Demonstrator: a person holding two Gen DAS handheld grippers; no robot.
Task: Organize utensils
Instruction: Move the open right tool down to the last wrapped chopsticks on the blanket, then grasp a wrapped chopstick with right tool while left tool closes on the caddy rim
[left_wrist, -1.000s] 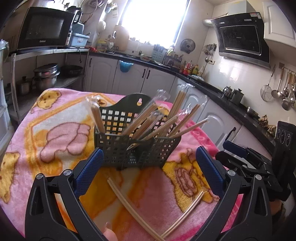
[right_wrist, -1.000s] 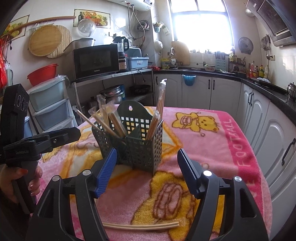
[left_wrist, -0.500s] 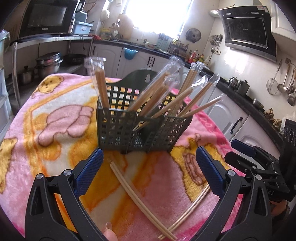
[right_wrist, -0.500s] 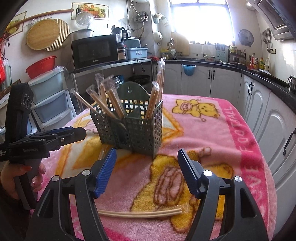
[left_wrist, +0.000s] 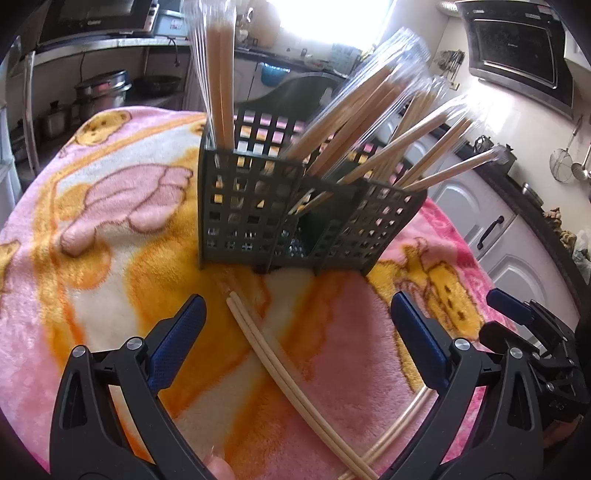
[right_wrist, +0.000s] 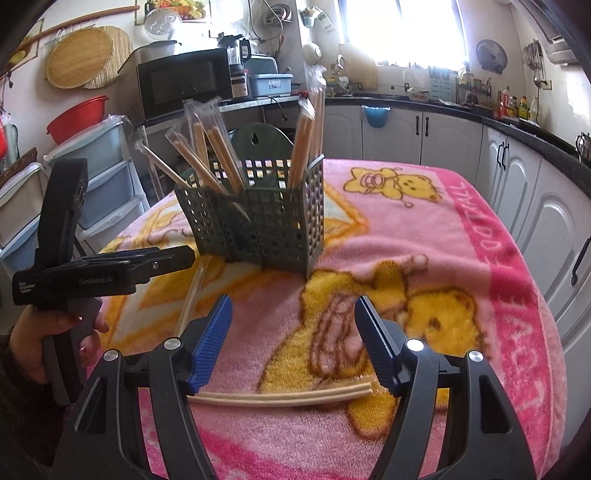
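Both tongs spread, gripping nothing: left tongs (left_wrist: 297, 325) over a bare chopstick pair (left_wrist: 288, 373) lying on the pink blanket (left_wrist: 92, 240), right tongs (right_wrist: 293, 343) over a second pair (right_wrist: 280, 398). Grey utensil caddy (right_wrist: 258, 221) upright mid-bench, holding wrapped chopsticks (left_wrist: 221, 81) (clear sleeves, leaning outward).

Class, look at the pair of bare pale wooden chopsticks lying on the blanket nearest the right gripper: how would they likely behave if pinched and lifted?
The pair of bare pale wooden chopsticks is thin and slightly bowed, so probably light and fairly stiff. Two loose sticks may split apart or pivot in the open right gripper. The plush pink cartoon blanket probably stops rolling but lets them sink.
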